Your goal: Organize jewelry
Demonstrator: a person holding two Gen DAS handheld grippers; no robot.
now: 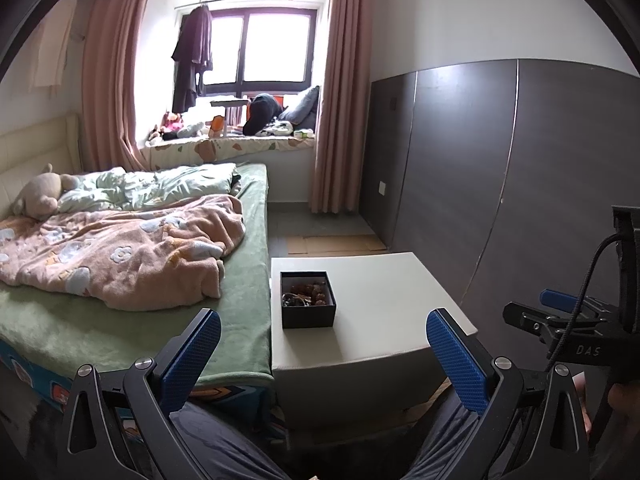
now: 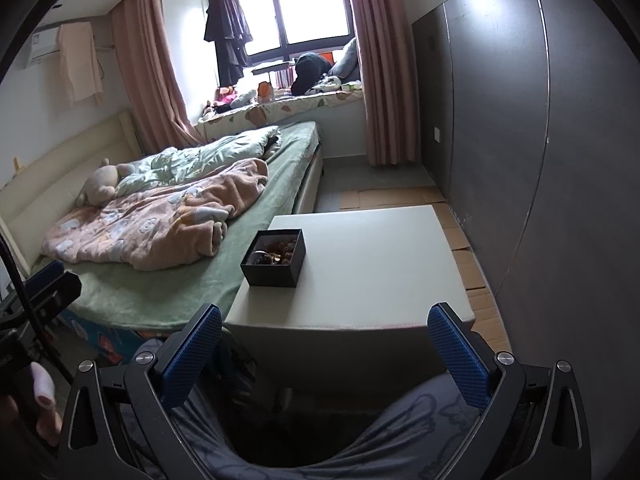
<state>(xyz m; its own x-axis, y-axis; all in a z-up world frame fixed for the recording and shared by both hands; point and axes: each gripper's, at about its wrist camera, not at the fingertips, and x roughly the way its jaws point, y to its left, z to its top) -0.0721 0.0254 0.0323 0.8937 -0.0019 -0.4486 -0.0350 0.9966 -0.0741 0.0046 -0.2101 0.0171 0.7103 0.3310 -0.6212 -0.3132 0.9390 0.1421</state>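
A small open black box [image 1: 308, 318] stands on the left part of a white square table [image 1: 384, 300]. Inside it lies a tangle of jewelry [image 1: 308, 294], amber-brown beads and metal pieces. My left gripper [image 1: 324, 340] is open and empty, held back at the table's near edge, short of the box. In the right wrist view the same box [image 2: 272, 276] with its jewelry [image 2: 280, 252] sits near the table's [image 2: 372, 264] left edge. My right gripper [image 2: 326, 320] is open and empty too, hovering just before the table's front edge.
A bed [image 1: 240, 280] with a green sheet and a pink blanket [image 1: 120, 252] touches the table's left side. A grey panelled wall [image 1: 520, 180] runs along the right, with cardboard [image 2: 460, 240] on the floor. The person's knees in grey trousers [image 2: 400, 424] are below the grippers.
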